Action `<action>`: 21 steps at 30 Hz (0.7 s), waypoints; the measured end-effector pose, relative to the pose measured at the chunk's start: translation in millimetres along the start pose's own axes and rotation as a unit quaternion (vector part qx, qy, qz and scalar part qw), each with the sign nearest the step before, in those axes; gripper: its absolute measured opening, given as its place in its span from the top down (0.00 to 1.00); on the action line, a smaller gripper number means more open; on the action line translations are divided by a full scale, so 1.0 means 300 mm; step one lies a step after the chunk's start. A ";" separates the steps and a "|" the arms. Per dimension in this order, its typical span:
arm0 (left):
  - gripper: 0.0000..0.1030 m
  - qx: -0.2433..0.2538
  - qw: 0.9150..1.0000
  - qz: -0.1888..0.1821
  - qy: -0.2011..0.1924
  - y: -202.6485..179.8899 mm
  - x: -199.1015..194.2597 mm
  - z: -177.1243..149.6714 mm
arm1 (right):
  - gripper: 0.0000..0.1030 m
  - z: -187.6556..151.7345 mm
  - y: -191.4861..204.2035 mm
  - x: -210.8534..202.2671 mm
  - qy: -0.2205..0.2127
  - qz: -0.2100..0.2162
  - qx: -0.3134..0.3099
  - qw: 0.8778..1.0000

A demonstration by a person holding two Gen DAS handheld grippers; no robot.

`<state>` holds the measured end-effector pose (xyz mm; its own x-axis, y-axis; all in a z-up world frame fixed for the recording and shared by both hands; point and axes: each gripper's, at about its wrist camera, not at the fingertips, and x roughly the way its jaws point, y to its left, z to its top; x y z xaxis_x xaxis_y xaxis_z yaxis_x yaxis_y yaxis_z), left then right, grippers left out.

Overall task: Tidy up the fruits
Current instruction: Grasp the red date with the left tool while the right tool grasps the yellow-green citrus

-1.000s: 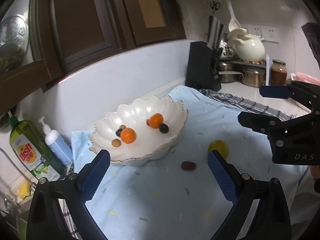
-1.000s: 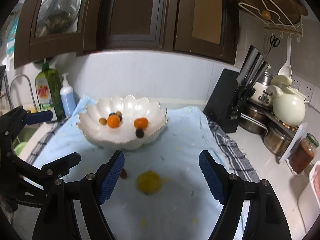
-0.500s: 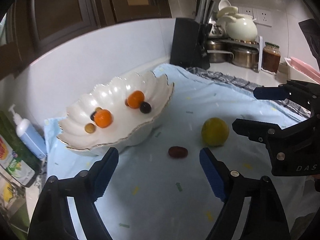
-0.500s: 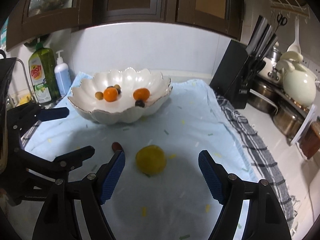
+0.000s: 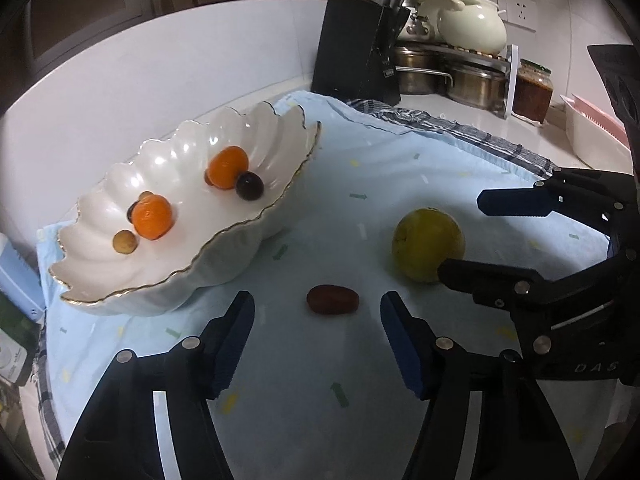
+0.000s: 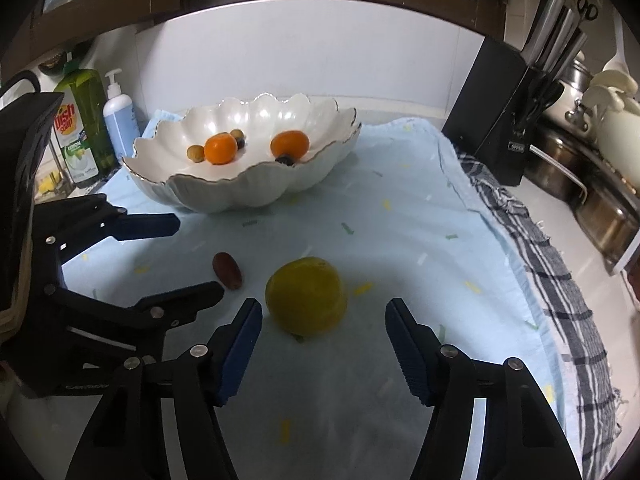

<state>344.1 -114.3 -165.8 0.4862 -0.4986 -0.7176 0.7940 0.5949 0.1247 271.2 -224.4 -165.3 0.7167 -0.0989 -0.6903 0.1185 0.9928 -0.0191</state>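
A white scalloped bowl (image 5: 100, 276) (image 6: 256, 192) holds two orange fruits (image 5: 152, 216) (image 6: 220, 149), a dark berry (image 5: 249, 186) and a small tan fruit (image 5: 125, 242). On the light blue cloth (image 5: 320, 360) lie a dark red date (image 5: 332, 300) (image 6: 227, 270) and a yellow-green round fruit (image 5: 428, 250) (image 6: 306, 295). My left gripper (image 5: 318, 312) is open, low over the cloth, with the date just ahead between its fingers. My right gripper (image 6: 324, 316) is open, with the yellow-green fruit just ahead between its fingers. Neither touches its fruit.
A black knife block (image 5: 356, 48) (image 6: 516, 120), steel pots (image 5: 472, 80), a white teapot (image 5: 472, 20) and a sauce jar (image 5: 534, 90) stand at the back right. Dish soap (image 6: 82, 128) and a pump bottle (image 6: 120, 116) stand left of the bowl. A checked towel (image 6: 552, 280) edges the cloth.
Both grippers have come down and forward toward the cloth. The date now lies close between the left fingers, and the yellow-green fruit close between the right fingers.
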 end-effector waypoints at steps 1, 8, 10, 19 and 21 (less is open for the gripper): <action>0.41 0.000 1.000 -0.003 0.004 0.001 0.007 0.002 | 0.37 0.001 -0.002 0.005 0.002 0.003 0.001 1.000; 0.52 -0.014 0.998 -0.033 0.043 0.011 0.077 0.012 | 0.39 0.011 -0.007 0.040 0.009 0.021 -0.007 1.000; 0.57 -0.019 0.998 -0.037 0.048 0.011 0.087 0.011 | 0.39 0.015 -0.007 0.052 0.011 0.024 -0.010 1.000; 0.72 -0.035 0.997 -0.045 0.048 0.012 0.096 0.021 | 0.51 0.019 -0.010 0.082 0.018 0.056 -0.007 0.998; 0.72 -0.041 0.997 -0.046 0.048 0.016 0.092 0.019 | 0.51 0.016 -0.011 0.081 0.016 0.057 -0.004 0.998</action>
<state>363.3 -128.8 -181.1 0.3721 -0.4933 -0.7863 0.7993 0.6010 0.0013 291.6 -230.3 -178.3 0.7027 0.0162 -0.7113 0.0322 0.9980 0.0546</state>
